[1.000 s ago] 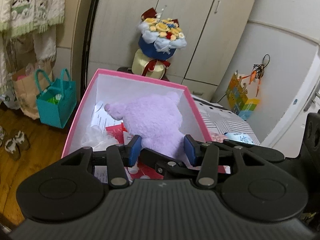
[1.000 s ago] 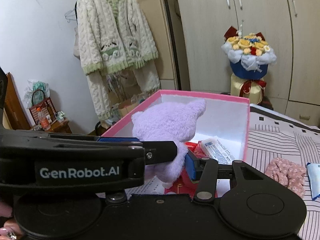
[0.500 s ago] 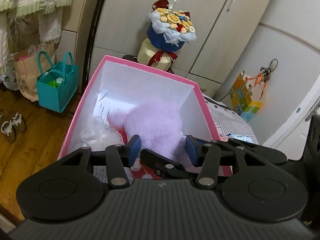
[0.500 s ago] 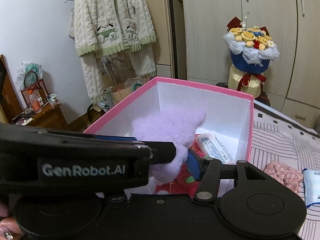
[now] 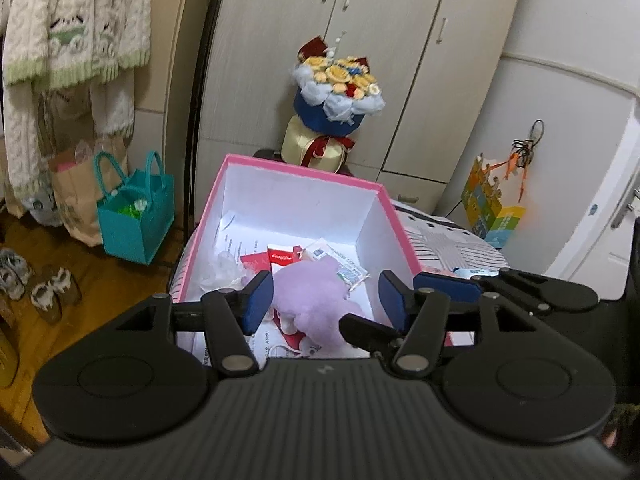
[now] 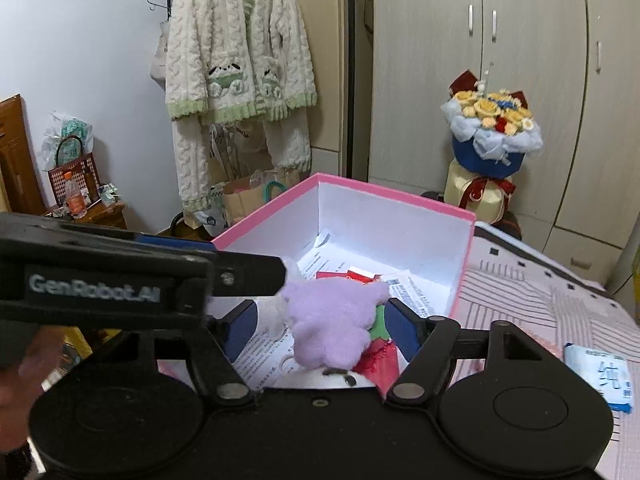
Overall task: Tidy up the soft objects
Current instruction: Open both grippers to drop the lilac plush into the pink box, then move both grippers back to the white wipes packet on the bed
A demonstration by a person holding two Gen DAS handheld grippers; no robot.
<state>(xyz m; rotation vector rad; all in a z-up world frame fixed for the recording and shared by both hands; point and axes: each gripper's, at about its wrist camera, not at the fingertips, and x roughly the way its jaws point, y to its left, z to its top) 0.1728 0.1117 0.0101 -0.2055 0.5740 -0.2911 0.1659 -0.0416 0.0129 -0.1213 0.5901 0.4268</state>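
Lying in the pink box (image 5: 224, 216) among leaflets (image 6: 412, 292) and a red carton (image 5: 282, 258): the purple plush toy (image 5: 316, 300), released. Behind the box, a flower bouquet (image 5: 340, 92) before cupboard doors (image 5: 312, 40); left on the floor, a teal bag (image 5: 136, 216) and shoes (image 5: 56, 288); a knitted cardigan (image 6: 236, 60) hanging on the wall.

Crossing the right wrist view, the left gripper (image 5: 326, 300) body, marked "GenRobot.AI", partly masking the box's near left corner. On the striped bedcover (image 6: 540, 300), a blue-and-white packet (image 6: 604, 376) with print too small to read.

A second ago clamped between both pairs of blue pads and raised above the rim; now down on the box floor, touched by neither. Jaws of left gripper and right gripper (image 6: 320, 328) just been opening, both standing apart with the toy seen between them, clear of the pads.
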